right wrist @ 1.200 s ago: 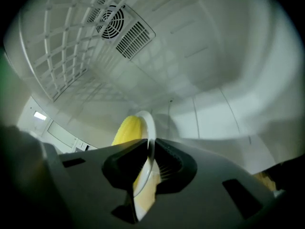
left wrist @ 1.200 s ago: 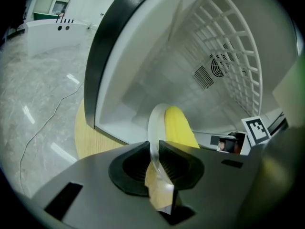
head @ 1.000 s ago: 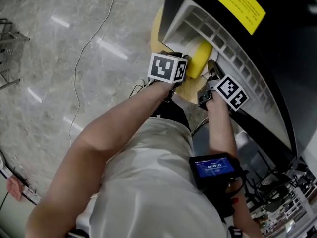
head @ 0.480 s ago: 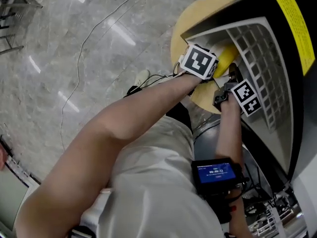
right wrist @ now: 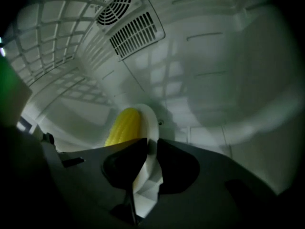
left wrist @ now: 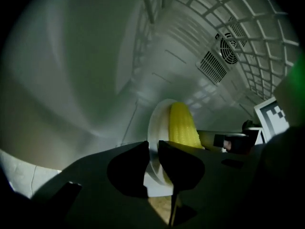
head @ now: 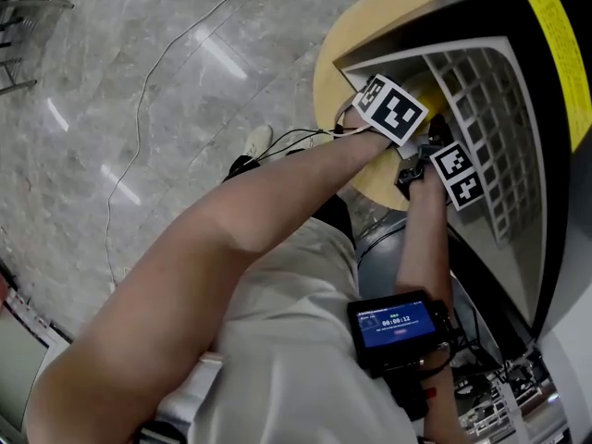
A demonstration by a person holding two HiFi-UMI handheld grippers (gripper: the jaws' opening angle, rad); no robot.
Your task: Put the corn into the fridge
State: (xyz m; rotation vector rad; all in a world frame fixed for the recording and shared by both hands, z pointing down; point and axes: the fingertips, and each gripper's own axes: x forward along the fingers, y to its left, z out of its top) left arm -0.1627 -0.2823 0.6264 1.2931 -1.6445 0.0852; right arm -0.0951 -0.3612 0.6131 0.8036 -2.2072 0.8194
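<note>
Currently my left hand-held gripper (left wrist: 153,149) and right hand-held gripper (right wrist: 151,147) each pinch the rim of the plate (left wrist: 157,123) inside the fridge (left wrist: 95,56), the corn (left wrist: 182,125) lying between them. The plate looks tilted, I think; uneven lowering could roll the corn off.

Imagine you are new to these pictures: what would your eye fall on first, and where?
The yellow corn stands out on a white plate inside the dim fridge. The left gripper and right gripper each clamp the plate's rim from opposite sides. A fan grille marks the fridge wall beyond.
</note>
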